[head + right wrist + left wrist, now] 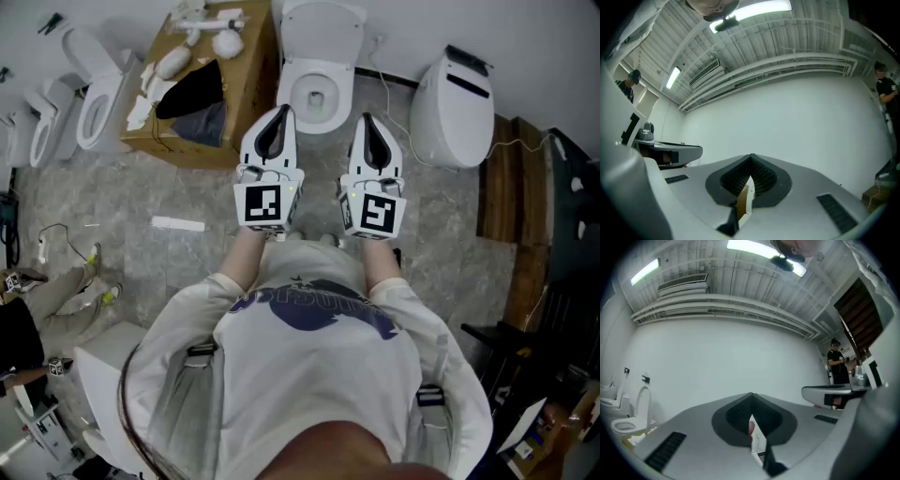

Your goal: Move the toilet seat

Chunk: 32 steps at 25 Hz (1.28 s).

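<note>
A white toilet (319,66) stands against the far wall, its lid (323,23) raised and the seat ring (319,94) down on the bowl. Both grippers are held side by side in front of the person's chest, tips pointing at the toilet and a little short of it. My left gripper (275,117) is shut with nothing in it, and so is my right gripper (368,122). In the left gripper view the closed left gripper (751,401) aims at the bare white wall. In the right gripper view the right gripper (751,161) aims there too.
A cardboard box (202,84) with white parts and dark cloth sits left of the toilet. More toilets (94,94) stand further left, and a white closed unit (455,98) on the right. Wooden panels (502,178) lean at the right. A white strip (178,223) lies on the floor.
</note>
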Each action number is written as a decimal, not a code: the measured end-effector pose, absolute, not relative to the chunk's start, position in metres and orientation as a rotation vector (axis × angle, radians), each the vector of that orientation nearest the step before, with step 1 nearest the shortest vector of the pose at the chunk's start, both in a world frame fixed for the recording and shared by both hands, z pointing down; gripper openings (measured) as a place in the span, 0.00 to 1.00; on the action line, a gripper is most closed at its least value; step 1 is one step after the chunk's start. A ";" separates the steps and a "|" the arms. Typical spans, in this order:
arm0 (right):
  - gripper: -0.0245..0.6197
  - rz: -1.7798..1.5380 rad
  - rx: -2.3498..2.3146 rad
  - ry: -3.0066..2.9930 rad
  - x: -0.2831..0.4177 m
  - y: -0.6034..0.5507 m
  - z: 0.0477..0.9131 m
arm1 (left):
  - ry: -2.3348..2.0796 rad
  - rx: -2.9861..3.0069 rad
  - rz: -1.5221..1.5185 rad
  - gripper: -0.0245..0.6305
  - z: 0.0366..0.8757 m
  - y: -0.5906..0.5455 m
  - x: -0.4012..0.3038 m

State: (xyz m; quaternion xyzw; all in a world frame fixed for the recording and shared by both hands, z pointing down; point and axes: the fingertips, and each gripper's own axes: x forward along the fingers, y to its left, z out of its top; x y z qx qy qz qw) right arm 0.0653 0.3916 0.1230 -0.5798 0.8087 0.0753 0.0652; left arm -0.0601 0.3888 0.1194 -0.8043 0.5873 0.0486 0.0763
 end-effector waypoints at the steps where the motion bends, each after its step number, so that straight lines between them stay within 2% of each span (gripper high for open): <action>1: 0.05 0.224 -1.751 2.438 0.066 0.392 0.125 | 1.765 -2.410 0.142 0.03 0.120 0.389 -0.060; 14: 0.05 0.217 -1.703 2.435 0.075 0.398 0.126 | 1.739 -2.430 0.118 0.04 0.121 0.393 -0.051; 24: 0.05 0.233 -1.662 2.477 0.108 0.395 0.129 | 1.774 -2.351 0.072 0.04 0.118 0.394 -0.036; 32: 0.05 0.188 -1.650 2.485 0.122 0.360 0.143 | 1.859 -2.279 0.054 0.04 0.120 0.367 -0.050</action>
